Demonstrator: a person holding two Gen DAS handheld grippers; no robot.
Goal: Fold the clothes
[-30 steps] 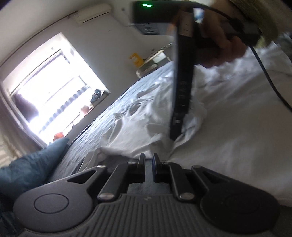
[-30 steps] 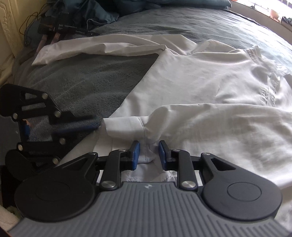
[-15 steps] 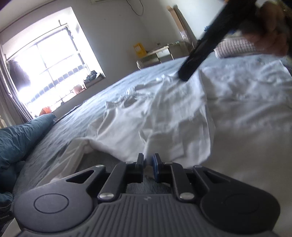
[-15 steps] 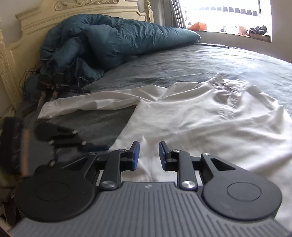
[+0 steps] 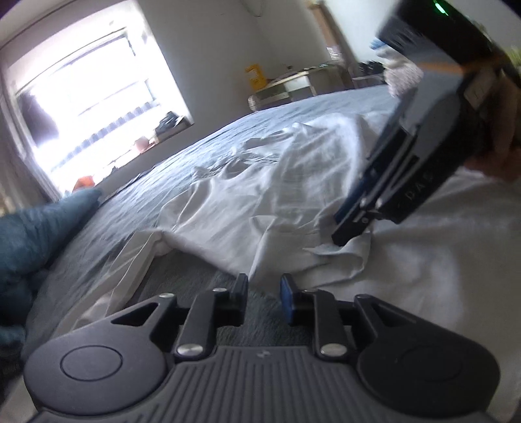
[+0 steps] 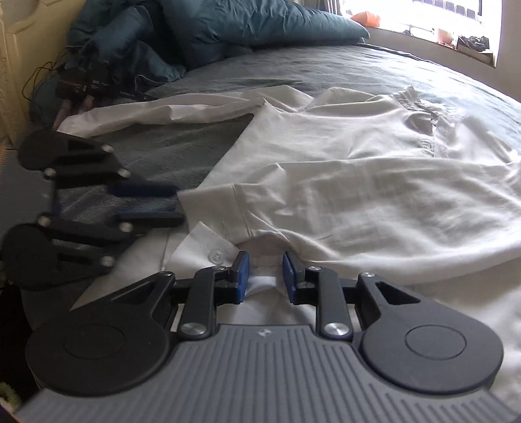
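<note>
White long-sleeved cotton shirt (image 6: 374,182): lay spread on the grey bedspread (image 6: 293,68), one sleeve folded across its body. Left gripper (image 5: 262,289): over bare bedspread beside the shirt's edge, jaws opening, nothing between them. Right gripper (image 6: 263,270): over the shirt's near edge, jaws apart, white fabric between them, unpinched. Teal duvet (image 6: 228,22): bunched beyond the shirt.

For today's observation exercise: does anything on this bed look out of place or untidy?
Yes. The white shirt lies rumpled on the grey bed, one sleeve trailing towards the headboard. A tangle of cables and plugs sits beside the bunched teal duvet.
</note>
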